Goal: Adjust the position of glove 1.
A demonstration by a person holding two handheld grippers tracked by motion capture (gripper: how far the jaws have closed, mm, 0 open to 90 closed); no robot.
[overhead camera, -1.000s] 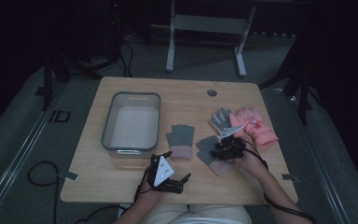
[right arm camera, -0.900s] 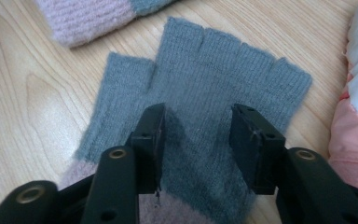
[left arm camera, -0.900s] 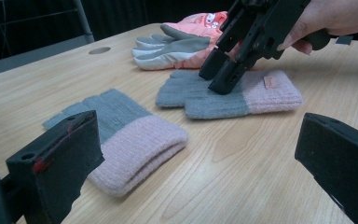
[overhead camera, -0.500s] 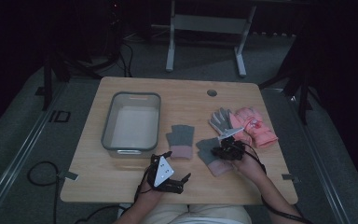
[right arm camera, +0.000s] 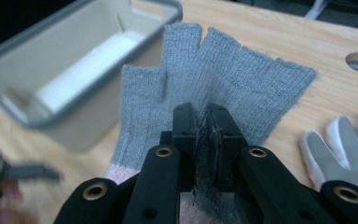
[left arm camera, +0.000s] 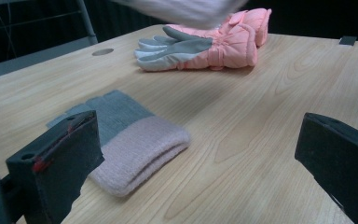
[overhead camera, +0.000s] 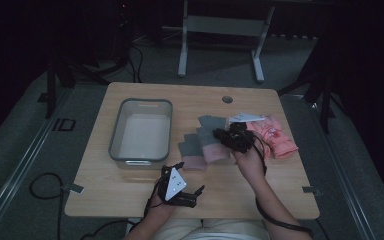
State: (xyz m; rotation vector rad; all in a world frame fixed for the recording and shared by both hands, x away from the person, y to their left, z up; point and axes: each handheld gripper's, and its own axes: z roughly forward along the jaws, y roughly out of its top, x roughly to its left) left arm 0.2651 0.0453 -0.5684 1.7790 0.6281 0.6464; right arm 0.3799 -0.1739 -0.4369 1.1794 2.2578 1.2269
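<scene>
My right gripper (overhead camera: 232,136) is shut on a grey knit fingerless glove with a pink cuff (overhead camera: 211,141). Its jaws have just closed on the grey palm, and the glove (right arm camera: 214,79) hangs lifted off the table. In the right gripper view my right gripper (right arm camera: 204,116) pinches that knit fabric. The matching knit glove (overhead camera: 190,154) lies flat on the wood just left of it. My left gripper (overhead camera: 187,178) rests open near the front edge. In the left gripper view my left gripper (left arm camera: 198,154) stands wide apart, with that flat glove (left arm camera: 130,140) lying ahead of the left jaw.
A grey plastic bin (overhead camera: 141,102) sits at the left of the wooden table (overhead camera: 130,200), seen in the right gripper view as the bin (right arm camera: 23,84). A pair of pink padded gloves (overhead camera: 276,137) with grey palms lies to the right. A round hole (overhead camera: 227,99) marks the far edge.
My right gripper has risen with the knit glove and shifted left, away from the pink gloves. The left gripper has stayed put.
</scene>
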